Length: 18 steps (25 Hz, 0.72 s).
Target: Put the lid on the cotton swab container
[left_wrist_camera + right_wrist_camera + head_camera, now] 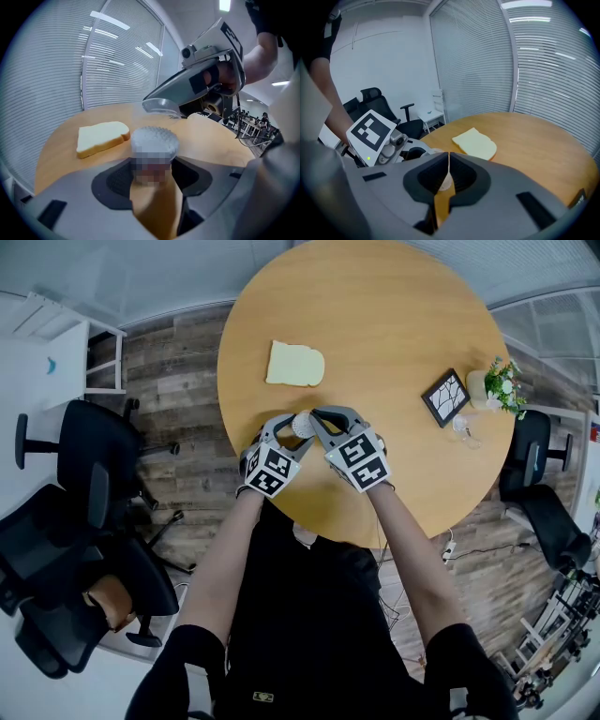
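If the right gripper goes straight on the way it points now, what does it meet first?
Probably the round wooden table top, just beside the pale slice of bread; depth is unclear, so it might clip the bread.

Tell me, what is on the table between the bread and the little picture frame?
Nothing. Between the bread and the picture frame the wooden table is bare, as the head view shows.

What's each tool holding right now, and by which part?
The left tool grips the cotton swab container by its sides, below the open top. The right tool pinches the clear lid by its edge.
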### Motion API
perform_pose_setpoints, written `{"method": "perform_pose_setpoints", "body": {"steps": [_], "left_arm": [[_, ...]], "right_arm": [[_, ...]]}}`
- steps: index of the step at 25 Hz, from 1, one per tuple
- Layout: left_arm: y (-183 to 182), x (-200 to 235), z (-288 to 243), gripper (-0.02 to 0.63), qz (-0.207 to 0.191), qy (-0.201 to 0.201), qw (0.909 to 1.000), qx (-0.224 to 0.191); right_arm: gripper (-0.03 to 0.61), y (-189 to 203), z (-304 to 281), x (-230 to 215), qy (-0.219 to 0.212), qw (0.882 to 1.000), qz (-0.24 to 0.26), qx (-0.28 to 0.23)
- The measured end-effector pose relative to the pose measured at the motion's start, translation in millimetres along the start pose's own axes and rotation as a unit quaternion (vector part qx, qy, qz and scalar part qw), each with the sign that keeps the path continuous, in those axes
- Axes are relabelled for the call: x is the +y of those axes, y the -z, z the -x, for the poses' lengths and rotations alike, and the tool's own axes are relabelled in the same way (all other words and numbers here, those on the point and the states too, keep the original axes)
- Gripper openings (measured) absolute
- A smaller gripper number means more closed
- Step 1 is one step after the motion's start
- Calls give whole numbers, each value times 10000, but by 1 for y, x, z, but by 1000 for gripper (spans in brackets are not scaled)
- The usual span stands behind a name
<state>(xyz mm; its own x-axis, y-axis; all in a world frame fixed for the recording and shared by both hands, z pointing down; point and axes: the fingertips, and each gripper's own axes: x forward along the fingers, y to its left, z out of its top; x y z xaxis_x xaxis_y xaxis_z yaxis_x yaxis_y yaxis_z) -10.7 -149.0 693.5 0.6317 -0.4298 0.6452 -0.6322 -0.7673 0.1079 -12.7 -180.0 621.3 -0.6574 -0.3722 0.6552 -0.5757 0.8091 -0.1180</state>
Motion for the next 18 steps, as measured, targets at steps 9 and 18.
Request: {"method": "perform_pose_setpoints", "body": {"steps": [9, 18], "left_arm": [[1, 1, 0, 256, -13, 1, 10000, 12], [1, 0, 0, 256, -25, 10, 10000, 30]], "right_arm": [[8, 4, -4, 10, -115, 9999, -76, 99], [8, 8, -8, 19, -194, 9996, -89, 203]]}}
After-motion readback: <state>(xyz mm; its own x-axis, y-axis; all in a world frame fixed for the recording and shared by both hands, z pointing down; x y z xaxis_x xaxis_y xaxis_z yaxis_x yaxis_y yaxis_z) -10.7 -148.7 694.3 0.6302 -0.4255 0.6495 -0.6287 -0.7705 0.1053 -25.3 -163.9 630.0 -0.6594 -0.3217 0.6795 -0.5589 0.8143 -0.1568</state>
